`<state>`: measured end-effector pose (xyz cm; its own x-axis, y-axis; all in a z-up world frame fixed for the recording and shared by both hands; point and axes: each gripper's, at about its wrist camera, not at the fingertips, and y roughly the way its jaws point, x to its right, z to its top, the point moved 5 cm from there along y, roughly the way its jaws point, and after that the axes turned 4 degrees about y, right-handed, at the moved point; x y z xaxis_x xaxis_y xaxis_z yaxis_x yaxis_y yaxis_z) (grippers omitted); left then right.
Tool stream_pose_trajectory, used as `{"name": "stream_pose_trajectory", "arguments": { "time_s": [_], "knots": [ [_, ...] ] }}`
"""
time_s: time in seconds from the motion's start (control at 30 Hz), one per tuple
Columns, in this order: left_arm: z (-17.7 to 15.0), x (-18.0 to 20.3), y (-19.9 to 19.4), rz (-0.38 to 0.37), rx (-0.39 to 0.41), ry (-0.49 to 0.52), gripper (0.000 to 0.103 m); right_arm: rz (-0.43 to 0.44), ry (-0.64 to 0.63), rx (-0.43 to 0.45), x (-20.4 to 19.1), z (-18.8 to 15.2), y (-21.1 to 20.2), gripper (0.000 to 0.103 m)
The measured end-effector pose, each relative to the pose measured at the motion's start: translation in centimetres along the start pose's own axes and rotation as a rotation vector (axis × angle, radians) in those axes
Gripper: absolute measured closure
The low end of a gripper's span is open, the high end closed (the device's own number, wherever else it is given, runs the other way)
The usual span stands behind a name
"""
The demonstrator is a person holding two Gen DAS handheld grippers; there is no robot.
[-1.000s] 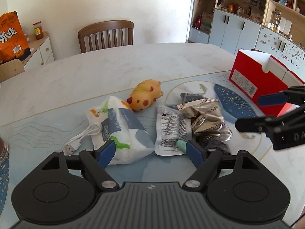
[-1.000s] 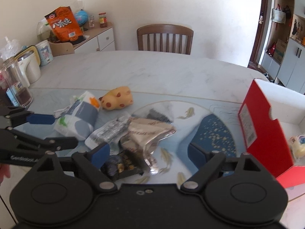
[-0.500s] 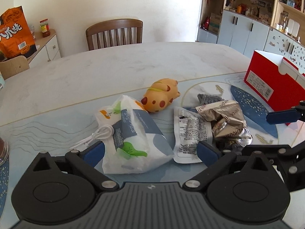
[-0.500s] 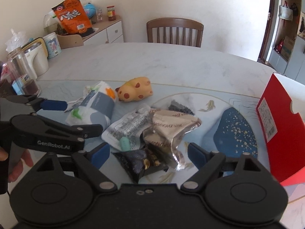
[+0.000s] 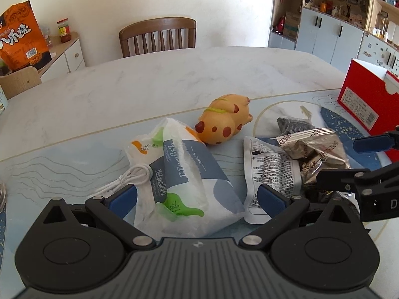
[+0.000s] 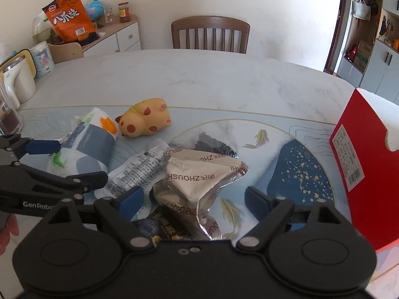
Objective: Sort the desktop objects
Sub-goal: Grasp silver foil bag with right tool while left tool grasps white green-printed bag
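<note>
Tissue pack point(image 5: 184, 174): lying between the spread fingers of left gripper point(image 5: 197, 196), ungripped.
Foil snack bag point(image 6: 199, 177): between the wide-open fingers of right gripper point(image 6: 194, 199), not clamped.
Red box point(image 6: 361, 162): at right.

A wooden chair point(image 5: 157, 36) is seen at 12 o'clock behind the marble tabletop point(image 5: 154, 79). At 10 o'clock a white sideboard point(image 6: 117, 37) is placed against the wall, and an orange snack bag point(image 6: 69, 16), a small globe point(image 6: 94, 10) and a red-lidded jar point(image 6: 124, 12) are carried on it. A white kettle point(image 6: 16, 79) is set at 9 o'clock. Grey cabinets with open shelves point(image 5: 334, 25) are found at 2 o'clock.
</note>
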<state>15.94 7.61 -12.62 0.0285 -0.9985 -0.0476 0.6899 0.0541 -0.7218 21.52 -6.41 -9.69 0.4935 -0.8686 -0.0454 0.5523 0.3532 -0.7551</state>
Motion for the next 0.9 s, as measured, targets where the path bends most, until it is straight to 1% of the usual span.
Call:
{"name": "stream_pose_trajectory", "arguments": {
  "time_s": [0.17, 0.3, 0.33, 0.43, 0.5, 0.53, 0.6, 0.67, 0.7, 0.73, 0.8, 0.87, 0.9],
  "knots": [
    [-0.11, -0.10, 0.53, 0.006, -0.015, -0.010, 0.001, 0.008, 0.023, -0.012, 0.31, -0.03, 0.70, 0.020],
    [-0.14, 0.00, 0.53, 0.018, -0.011, -0.003, 0.001, 0.011, 0.028, -0.022, 0.38, -0.08, 0.98, 0.029],
    [-0.13, 0.05, 0.51, 0.018, -0.010, -0.001, 0.004, 0.011, 0.029, -0.024, 0.39, -0.10, 1.03, 0.030],
    [-0.05, 0.23, 0.47, 0.020, -0.004, 0.004, 0.006, 0.015, 0.038, -0.035, 0.48, -0.21, 1.14, 0.035],
    [0.01, 0.35, 0.44, 0.015, -0.001, 0.006, 0.012, 0.020, 0.039, -0.040, 0.53, -0.25, 1.18, 0.040],
    [0.06, 0.43, 0.46, 0.011, -0.001, 0.008, 0.019, 0.023, 0.038, -0.040, 0.53, -0.27, 1.15, 0.041],
    [0.21, 0.62, 0.36, 0.016, 0.003, 0.019, 0.025, 0.030, 0.034, -0.040, 0.47, -0.27, 1.07, 0.045],
    [0.38, 0.76, 0.28, 0.021, 0.008, 0.028, 0.037, 0.035, 0.033, -0.041, 0.43, -0.27, 0.95, 0.050],
    [0.46, 0.73, 0.20, 0.024, 0.011, 0.027, 0.038, 0.037, 0.034, -0.040, 0.43, -0.25, 0.88, 0.053],
    [0.53, 0.69, 0.18, 0.024, 0.011, 0.024, 0.042, 0.038, 0.035, -0.039, 0.42, -0.24, 0.79, 0.053],
    [0.62, 0.72, 0.19, 0.028, 0.011, 0.026, 0.046, 0.041, 0.035, -0.035, 0.44, -0.18, 0.64, 0.058],
    [0.76, 0.74, -0.02, 0.030, 0.019, 0.022, 0.055, 0.044, 0.037, -0.031, 0.56, -0.06, 0.46, 0.061],
    [0.80, 0.76, -0.08, 0.032, 0.020, 0.019, 0.056, 0.044, 0.038, -0.028, 0.65, 0.01, 0.35, 0.062]
  ]
}}
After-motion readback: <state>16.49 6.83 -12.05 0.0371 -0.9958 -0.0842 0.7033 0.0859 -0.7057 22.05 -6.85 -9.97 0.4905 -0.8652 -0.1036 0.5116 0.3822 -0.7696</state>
